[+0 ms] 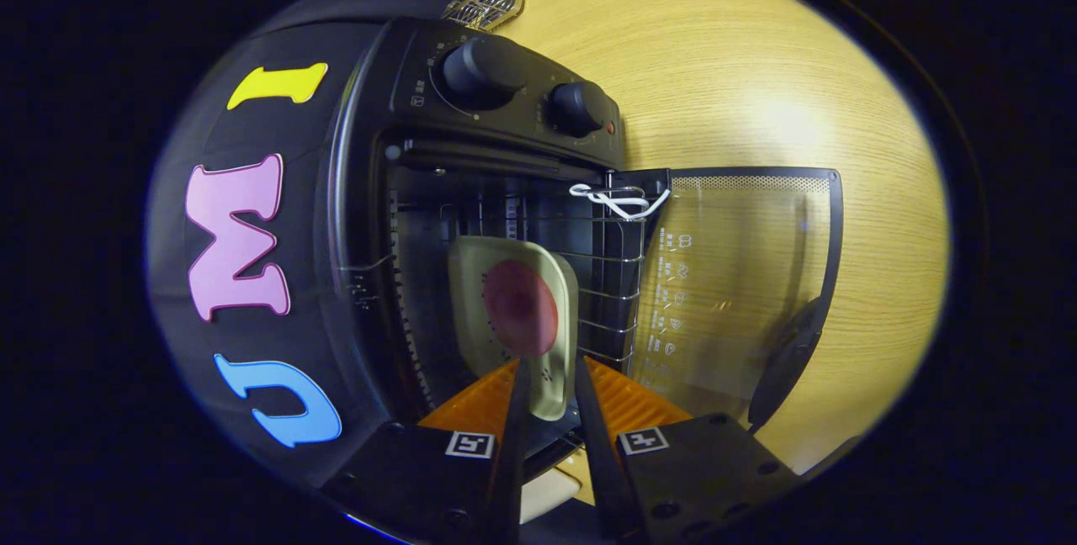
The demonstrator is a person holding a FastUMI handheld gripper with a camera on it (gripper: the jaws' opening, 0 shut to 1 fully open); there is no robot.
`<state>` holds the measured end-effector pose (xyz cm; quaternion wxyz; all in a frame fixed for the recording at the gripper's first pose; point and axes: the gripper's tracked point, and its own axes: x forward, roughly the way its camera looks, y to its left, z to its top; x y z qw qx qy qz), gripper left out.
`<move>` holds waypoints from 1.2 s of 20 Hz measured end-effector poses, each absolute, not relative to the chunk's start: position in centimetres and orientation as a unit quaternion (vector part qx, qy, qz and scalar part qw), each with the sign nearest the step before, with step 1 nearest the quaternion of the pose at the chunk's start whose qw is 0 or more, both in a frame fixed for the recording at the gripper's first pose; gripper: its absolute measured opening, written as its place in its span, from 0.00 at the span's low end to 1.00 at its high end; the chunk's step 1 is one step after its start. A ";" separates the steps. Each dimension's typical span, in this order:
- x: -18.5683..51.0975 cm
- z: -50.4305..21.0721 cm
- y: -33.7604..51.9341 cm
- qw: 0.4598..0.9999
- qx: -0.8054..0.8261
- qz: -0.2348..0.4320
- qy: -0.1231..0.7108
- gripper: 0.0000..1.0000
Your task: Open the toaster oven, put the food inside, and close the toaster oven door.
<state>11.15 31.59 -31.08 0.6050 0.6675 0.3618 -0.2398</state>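
Sliding the pale beige plate [515,309] with its round dark-red piece of food [520,308] into the black toaster oven [471,192] looks like the step in hand, and doing it well means keeping the plate level, aimed along the wire rack [610,276], and pushed fully past the front opening before letting go, so the glass door [740,276], which hangs wide open over the wooden table [757,66], can swing shut without catching the plate's edge. The gripper [549,377] has its fingers drawn close together, clamped on the near rim of the plate, one on each face. The plate reaches ahead of the fingers into the oven's cavity, seemingly not yet resting on the rack.
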 end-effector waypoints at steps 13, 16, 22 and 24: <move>2.7 -29.8 29.1 0.810 0.375 -0.092 0.440 0.99; 1.6 -28.9 28.0 0.865 0.261 -0.038 0.427 0.99; -1.2 -28.8 28.5 0.900 0.113 0.047 0.419 0.99; -2.5 -29.9 29.0 0.894 0.094 0.056 0.433 0.99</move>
